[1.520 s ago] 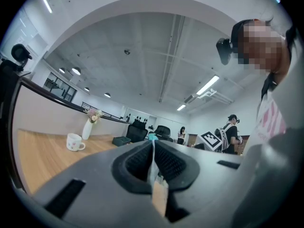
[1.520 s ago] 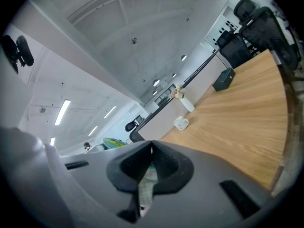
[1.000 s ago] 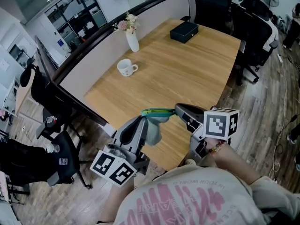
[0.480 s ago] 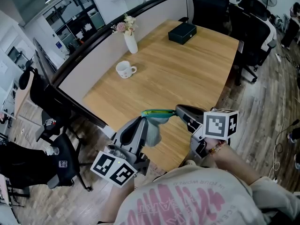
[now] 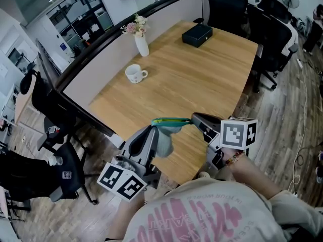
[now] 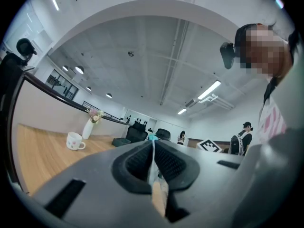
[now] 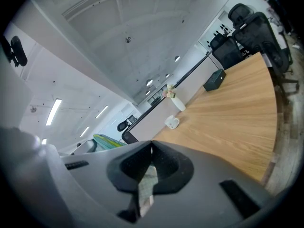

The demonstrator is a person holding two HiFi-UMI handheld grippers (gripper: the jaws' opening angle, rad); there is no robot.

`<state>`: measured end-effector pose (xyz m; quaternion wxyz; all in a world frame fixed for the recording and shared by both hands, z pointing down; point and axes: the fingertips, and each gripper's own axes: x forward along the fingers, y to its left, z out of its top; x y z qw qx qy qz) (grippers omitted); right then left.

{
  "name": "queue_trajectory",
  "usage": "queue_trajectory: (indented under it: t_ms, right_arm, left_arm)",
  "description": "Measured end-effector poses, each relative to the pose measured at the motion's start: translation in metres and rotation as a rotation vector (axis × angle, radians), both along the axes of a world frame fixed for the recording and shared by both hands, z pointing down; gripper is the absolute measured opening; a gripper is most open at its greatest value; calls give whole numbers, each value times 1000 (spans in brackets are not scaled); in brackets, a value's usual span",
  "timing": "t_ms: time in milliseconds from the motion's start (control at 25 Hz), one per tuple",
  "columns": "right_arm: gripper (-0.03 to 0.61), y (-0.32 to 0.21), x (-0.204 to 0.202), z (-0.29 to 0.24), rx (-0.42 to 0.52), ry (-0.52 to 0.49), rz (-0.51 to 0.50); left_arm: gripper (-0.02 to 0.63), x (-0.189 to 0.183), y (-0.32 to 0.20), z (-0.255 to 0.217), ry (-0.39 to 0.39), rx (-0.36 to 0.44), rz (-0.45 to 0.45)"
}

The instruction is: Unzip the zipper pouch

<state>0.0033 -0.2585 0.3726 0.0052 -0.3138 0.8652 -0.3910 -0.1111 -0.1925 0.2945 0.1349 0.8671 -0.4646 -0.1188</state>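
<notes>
While the left gripper [image 5: 153,126] and right gripper [image 5: 193,119] pinch one teal zipper pouch [image 5: 170,123], one mug [image 5: 135,73], one vase [image 5: 143,45] and one black box [image 5: 197,34] stand behind; pink shirt print [image 5: 194,217] seems illegible.

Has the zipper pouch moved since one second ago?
No. The zipper pouch hangs at the same spot against the wooden table and its near edge.

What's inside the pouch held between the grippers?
The inside is hidden. Only the green top edge and grey fabric side of the pouch show, pinched between the left gripper and right gripper; the fabric covers any contents.
</notes>
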Motion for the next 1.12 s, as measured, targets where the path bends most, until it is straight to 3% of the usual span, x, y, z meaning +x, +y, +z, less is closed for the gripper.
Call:
queue_trajectory:
  t_ms: [1120]
  right_arm:
    - [-2, 19, 0, 8, -20, 1, 52]
  left_arm:
    - [14, -20, 20, -1, 14, 6, 9]
